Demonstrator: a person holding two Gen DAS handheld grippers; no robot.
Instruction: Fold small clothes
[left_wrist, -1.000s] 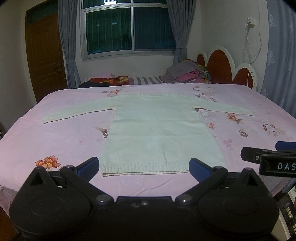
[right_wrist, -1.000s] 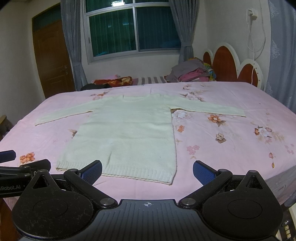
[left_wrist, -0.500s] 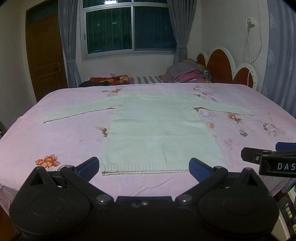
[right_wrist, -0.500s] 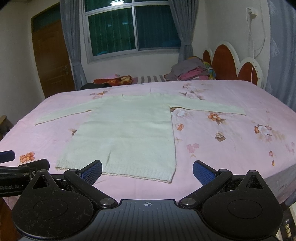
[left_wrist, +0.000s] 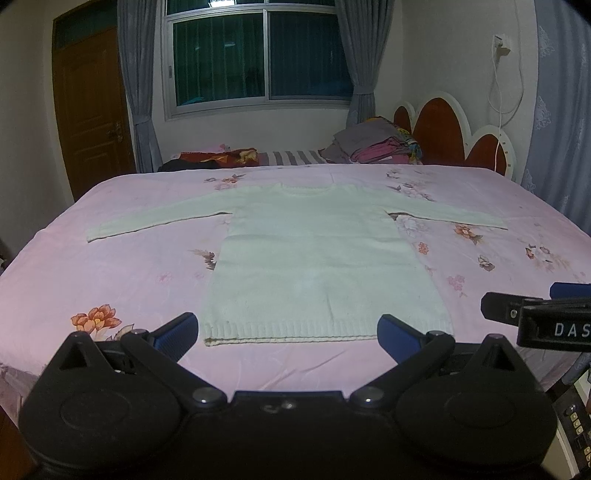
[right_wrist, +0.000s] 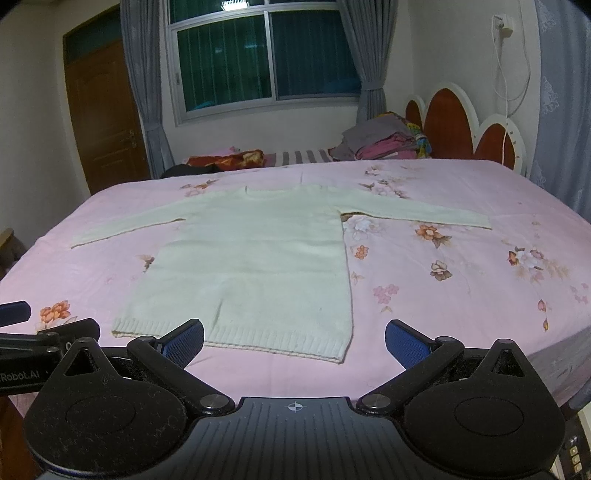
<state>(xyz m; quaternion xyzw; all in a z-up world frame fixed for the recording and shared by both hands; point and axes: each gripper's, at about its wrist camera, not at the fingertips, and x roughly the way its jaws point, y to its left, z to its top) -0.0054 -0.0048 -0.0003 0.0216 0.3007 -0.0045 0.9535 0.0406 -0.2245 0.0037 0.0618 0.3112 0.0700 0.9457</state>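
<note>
A small cream knit sweater (left_wrist: 317, 254) lies flat on the pink floral bed (left_wrist: 110, 266), hem toward me, both sleeves spread out sideways. It also shows in the right wrist view (right_wrist: 255, 262). My left gripper (left_wrist: 286, 334) is open and empty, held just in front of the hem. My right gripper (right_wrist: 293, 341) is open and empty, near the hem's right corner. The right gripper also shows at the right edge of the left wrist view (left_wrist: 535, 314), and the left gripper at the left edge of the right wrist view (right_wrist: 37, 339).
A pile of folded clothes (left_wrist: 373, 146) sits at the far side of the bed by the red headboard (left_wrist: 439, 133). Dark and red bedding (left_wrist: 214, 158) lies at the back left. A wooden door (left_wrist: 92, 110) stands at the left, a window (left_wrist: 258, 55) behind.
The right wrist view has shifted slightly toward the sweater. The left gripper has hardly moved. Both grippers stay open.
</note>
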